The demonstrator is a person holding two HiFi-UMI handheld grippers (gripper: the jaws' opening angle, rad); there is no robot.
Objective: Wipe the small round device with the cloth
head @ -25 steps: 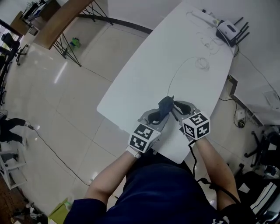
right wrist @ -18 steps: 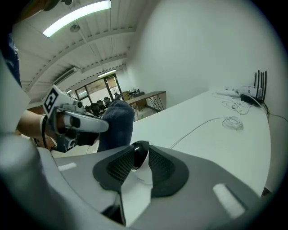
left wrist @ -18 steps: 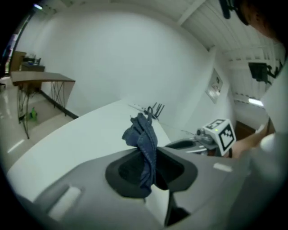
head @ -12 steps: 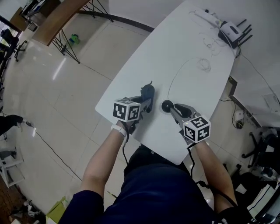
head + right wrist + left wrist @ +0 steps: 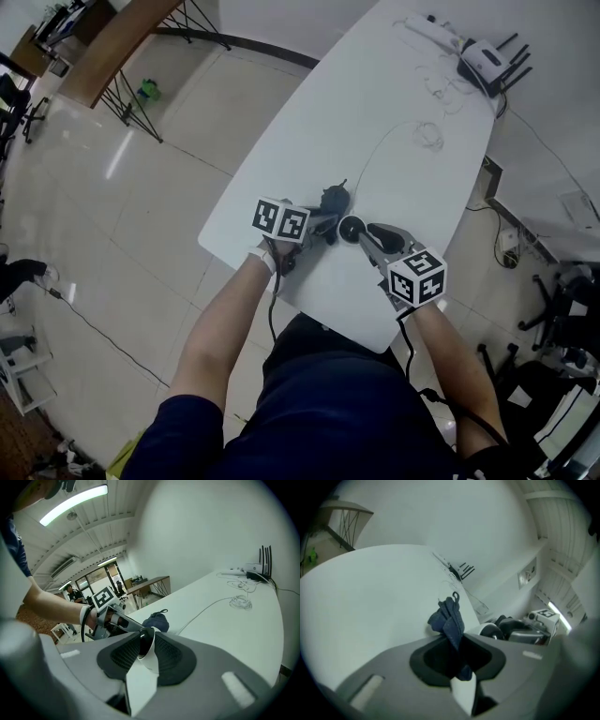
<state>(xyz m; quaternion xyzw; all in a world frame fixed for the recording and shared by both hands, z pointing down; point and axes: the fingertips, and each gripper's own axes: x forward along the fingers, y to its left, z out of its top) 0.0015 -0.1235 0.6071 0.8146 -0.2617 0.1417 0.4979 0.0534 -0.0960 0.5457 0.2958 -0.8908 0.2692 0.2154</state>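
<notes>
**A:** Which step is this?

**B:** Wiping, about to touch, I'd judge. The left gripper (image 5: 324, 217) is clamped on the cloth (image 5: 335, 198). The right gripper (image 5: 364, 236) pinches the device (image 5: 352, 227) edge-on over the table (image 5: 394, 112). The cloth hangs at the device's 10 o'clock, just beside it; I can't tell if they touch.

**A:** Next?

**B:** Bring the cloth toward 4 o'clock onto the dark face and rub, with the right grip kept firm.

**A:** Any writing?

**B:** None legible, only square markers (image 5: 416, 277).
</notes>
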